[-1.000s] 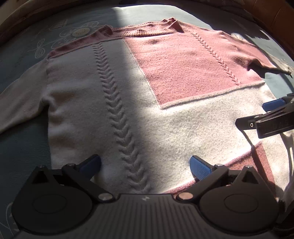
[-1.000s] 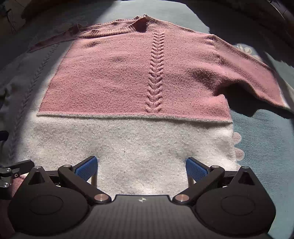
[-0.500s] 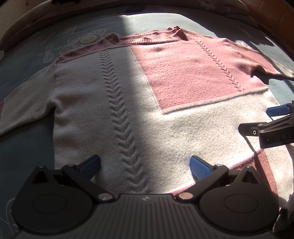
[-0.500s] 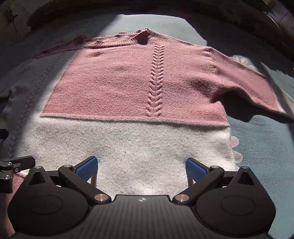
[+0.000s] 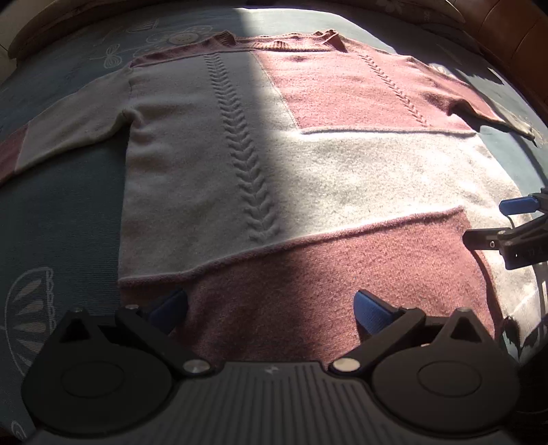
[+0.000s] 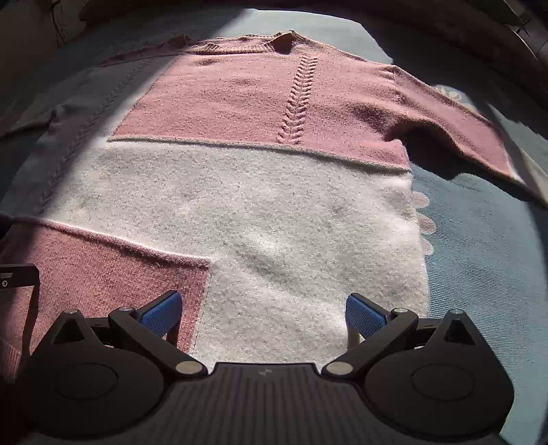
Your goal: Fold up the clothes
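Note:
A knitted sweater (image 5: pixel 308 164) in pink and cream blocks lies flat on a bed, neck at the far end, both sleeves spread out to the sides. My left gripper (image 5: pixel 270 308) hangs open over the pink block at the hem's left part, nothing between its blue pads. In the right wrist view the same sweater (image 6: pixel 274 205) fills the frame. My right gripper (image 6: pixel 263 313) stands open over the hem where pink meets cream. The right gripper's fingers (image 5: pixel 517 205) show at the left view's right edge.
A grey-blue bedspread (image 5: pixel 61 219) with white embroidered flowers lies under the sweater. A brown headboard or wall (image 5: pixel 507 20) runs along the far right. Sunlight falls on the right half; the left half is in shadow.
Both grippers have drawn back toward the hem and risen, so the pink hem block has come into view in both cameras. Both stay open.

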`<action>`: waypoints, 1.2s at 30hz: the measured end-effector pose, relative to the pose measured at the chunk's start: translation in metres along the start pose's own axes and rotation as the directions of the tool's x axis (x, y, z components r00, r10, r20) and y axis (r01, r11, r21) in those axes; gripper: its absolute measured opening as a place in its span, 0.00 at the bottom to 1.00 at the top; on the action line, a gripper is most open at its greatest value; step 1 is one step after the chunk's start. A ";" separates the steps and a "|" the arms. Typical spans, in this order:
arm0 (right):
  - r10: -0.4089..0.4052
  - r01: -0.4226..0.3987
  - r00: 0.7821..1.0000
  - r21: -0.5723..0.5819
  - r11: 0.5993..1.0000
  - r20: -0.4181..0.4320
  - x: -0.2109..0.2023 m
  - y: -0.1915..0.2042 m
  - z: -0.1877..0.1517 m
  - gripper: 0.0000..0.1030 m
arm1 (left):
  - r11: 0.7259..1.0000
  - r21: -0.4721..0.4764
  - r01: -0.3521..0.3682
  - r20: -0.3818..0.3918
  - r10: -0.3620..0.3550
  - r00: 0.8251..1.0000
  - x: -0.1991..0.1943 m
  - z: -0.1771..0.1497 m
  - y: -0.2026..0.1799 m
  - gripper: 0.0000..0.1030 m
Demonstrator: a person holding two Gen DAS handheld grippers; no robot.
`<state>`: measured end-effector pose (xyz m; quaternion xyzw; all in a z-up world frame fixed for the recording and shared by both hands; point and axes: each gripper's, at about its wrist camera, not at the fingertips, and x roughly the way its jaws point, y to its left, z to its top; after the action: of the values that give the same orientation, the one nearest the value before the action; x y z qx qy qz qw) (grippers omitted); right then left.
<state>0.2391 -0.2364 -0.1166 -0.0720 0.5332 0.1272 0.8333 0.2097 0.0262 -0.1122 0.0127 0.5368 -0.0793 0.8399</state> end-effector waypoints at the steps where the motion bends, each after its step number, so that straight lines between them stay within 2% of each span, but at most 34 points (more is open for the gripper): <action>1: -0.002 0.002 1.000 -0.003 1.000 -0.007 -0.002 0.000 -0.005 1.00 | 1.000 0.005 -0.006 -0.012 0.006 1.000 -0.002 -0.006 0.000 0.99; 4: -0.002 0.003 1.000 0.007 1.000 -0.025 -0.005 0.000 -0.010 1.00 | 1.000 0.011 -0.011 -0.028 0.012 1.000 -0.007 -0.011 0.000 0.99; 6: -0.006 0.006 0.999 0.017 1.000 -0.032 -0.004 0.001 -0.011 1.00 | 1.000 -0.002 0.005 0.013 -0.005 1.000 -0.012 -0.002 0.004 0.99; 9: -0.009 0.011 0.999 0.045 0.999 -0.039 -0.002 0.000 -0.008 1.00 | 1.000 -0.011 -0.013 0.108 0.014 0.994 -0.013 0.024 0.011 0.99; 12: -0.015 0.017 0.999 0.053 0.998 -0.039 -0.001 0.001 -0.008 1.00 | 0.998 -0.059 -0.013 0.139 0.021 0.990 0.003 0.049 0.027 0.99; 15: -0.016 0.018 0.999 0.052 0.998 -0.038 -0.002 0.001 -0.008 1.00 | 0.994 -0.107 -0.023 0.113 0.035 0.993 0.020 0.058 0.042 0.99; 18: -0.014 0.016 0.999 0.053 0.998 -0.039 -0.002 0.001 -0.008 1.00 | 0.992 -0.112 -0.059 0.108 0.071 0.992 0.019 0.051 0.050 0.99; 20: -0.014 0.016 0.999 0.054 0.998 -0.035 -0.002 0.001 -0.009 1.00 | 0.984 -0.156 -0.086 0.068 0.097 0.993 0.018 0.044 0.058 0.99; 22: -0.014 0.016 0.999 0.055 0.998 -0.031 -0.002 0.001 -0.009 1.00 | 0.976 -0.205 -0.072 0.091 0.093 0.991 0.009 0.040 0.066 0.99; 25: -0.015 0.016 1.000 0.058 0.998 -0.023 -0.002 0.001 -0.010 1.00 | 0.986 -0.153 -0.065 0.158 0.089 0.983 -0.001 0.050 0.059 0.99; 30: -0.020 0.021 1.000 0.066 0.998 -0.021 -0.002 0.001 -0.009 1.00 | 0.994 -0.105 0.030 0.175 -0.012 0.984 0.021 0.076 0.045 0.99; 36: -0.017 0.018 1.000 0.066 0.998 -0.027 -0.001 0.000 -0.008 1.00 | 0.995 -0.102 -0.010 0.142 0.025 0.989 0.036 0.074 0.050 0.99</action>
<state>0.2318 -0.2381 -0.1188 -0.0505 0.5473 0.1010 0.8293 0.2987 0.0630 -0.1170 -0.0309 0.4782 -0.0452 0.8765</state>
